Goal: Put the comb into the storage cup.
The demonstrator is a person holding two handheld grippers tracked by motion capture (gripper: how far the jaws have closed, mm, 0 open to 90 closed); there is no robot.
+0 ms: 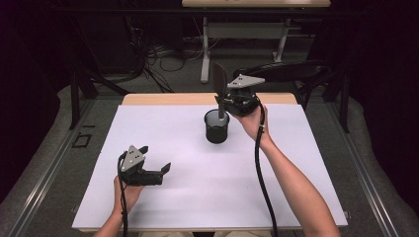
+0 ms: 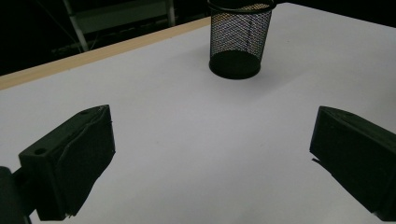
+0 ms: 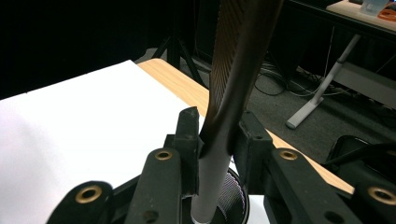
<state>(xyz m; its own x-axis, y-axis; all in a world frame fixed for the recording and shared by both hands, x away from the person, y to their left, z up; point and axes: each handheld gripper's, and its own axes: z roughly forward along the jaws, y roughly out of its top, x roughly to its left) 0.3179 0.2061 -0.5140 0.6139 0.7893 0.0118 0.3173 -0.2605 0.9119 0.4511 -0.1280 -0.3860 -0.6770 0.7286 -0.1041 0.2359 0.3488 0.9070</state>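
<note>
Spatula point(image 3: 233, 93) between right tongs point(image 3: 217, 135) (over cup point(image 1: 217, 127))

Bright overhead light on white sheet point(image 1: 163, 133), dark surrounds; pics soft, perhaps slightly blurred.

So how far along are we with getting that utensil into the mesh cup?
Done: the right gripper has clamped the dark, grey-handled spatula. In hand: its handle end points down into the black wire-mesh cup, blade up. Left: lower and release. The left gripper is open, holding nothing.
</note>
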